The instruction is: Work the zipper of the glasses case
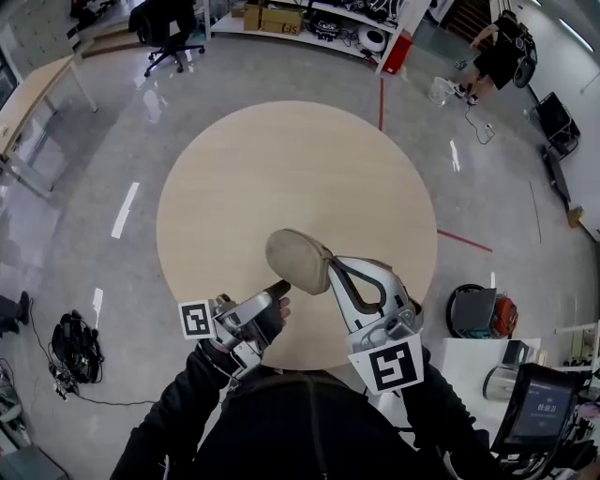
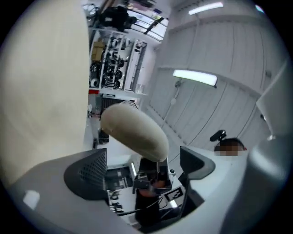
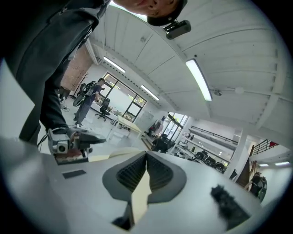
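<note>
The beige oval glasses case (image 1: pixel 298 261) hangs above the near side of the round table (image 1: pixel 281 159). My right gripper (image 1: pixel 330 269) is shut on its near end. In the right gripper view only a thin beige edge of the case (image 3: pixel 141 189) shows, between the closed pads (image 3: pixel 161 176). My left gripper (image 1: pixel 279 289) is just left of and below the case, with its jaws open. In the left gripper view the case (image 2: pixel 135 130) floats ahead of the two spread pads (image 2: pixel 87 176), which do not touch it. The zipper is not visible.
The light wooden table top holds nothing else. An office chair (image 1: pixel 172 33) and shelves (image 1: pixel 309 19) stand far behind, and a person (image 1: pixel 497 52) is at the far right. A white side table with a device (image 1: pixel 539 403) is at my right.
</note>
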Demonstrator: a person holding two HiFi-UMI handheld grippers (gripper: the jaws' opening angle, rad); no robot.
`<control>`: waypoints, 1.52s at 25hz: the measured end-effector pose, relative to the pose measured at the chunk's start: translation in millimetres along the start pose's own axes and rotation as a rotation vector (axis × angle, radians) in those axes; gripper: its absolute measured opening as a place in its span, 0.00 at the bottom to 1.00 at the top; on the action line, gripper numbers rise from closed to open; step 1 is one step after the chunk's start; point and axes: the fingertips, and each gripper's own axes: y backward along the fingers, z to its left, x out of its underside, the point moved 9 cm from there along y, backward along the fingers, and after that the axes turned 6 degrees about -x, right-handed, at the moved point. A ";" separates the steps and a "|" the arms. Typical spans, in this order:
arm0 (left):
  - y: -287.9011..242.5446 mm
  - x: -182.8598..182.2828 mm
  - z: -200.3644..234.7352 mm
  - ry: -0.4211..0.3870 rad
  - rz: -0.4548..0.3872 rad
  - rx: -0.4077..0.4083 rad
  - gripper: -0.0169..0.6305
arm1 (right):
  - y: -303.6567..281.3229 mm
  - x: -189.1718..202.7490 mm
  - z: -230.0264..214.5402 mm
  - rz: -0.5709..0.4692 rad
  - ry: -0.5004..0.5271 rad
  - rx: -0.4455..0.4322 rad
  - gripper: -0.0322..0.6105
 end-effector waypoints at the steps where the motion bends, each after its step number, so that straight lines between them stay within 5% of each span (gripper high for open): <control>1: -9.4 7.5 1.3 0.064 -0.012 0.040 0.81 | 0.5 -2.8 2.6 -0.016 -0.007 0.005 0.06; 5: -28.1 -2.6 -17.7 0.146 -0.124 0.188 0.82 | 5.8 -15.3 18.7 -0.085 -0.009 -0.036 0.06; 12: -44.7 -17.9 -50.6 0.008 -0.139 0.184 0.70 | 24.2 -28.2 27.1 -0.169 -0.096 -0.068 0.06; 19: -43.8 -24.9 -88.3 -0.268 -0.106 0.190 0.72 | 36.6 -5.8 -0.7 -0.316 -0.678 -0.062 0.06; 22: -52.9 -17.9 -87.6 -0.309 -0.068 0.155 0.66 | 32.8 2.5 6.7 -0.315 -0.781 -0.129 0.06; 26: -54.0 -11.7 -74.6 -0.309 -0.044 0.042 0.54 | 24.4 -5.3 21.1 -0.224 -0.636 -0.119 0.06; 32: -54.4 -3.5 -70.8 -0.327 0.031 -0.115 0.48 | 21.0 -8.2 24.2 0.017 -0.223 0.032 0.06; 38: -48.9 11.0 -59.2 -0.208 0.078 -0.138 0.45 | 16.7 -3.9 28.0 0.090 -0.129 0.072 0.06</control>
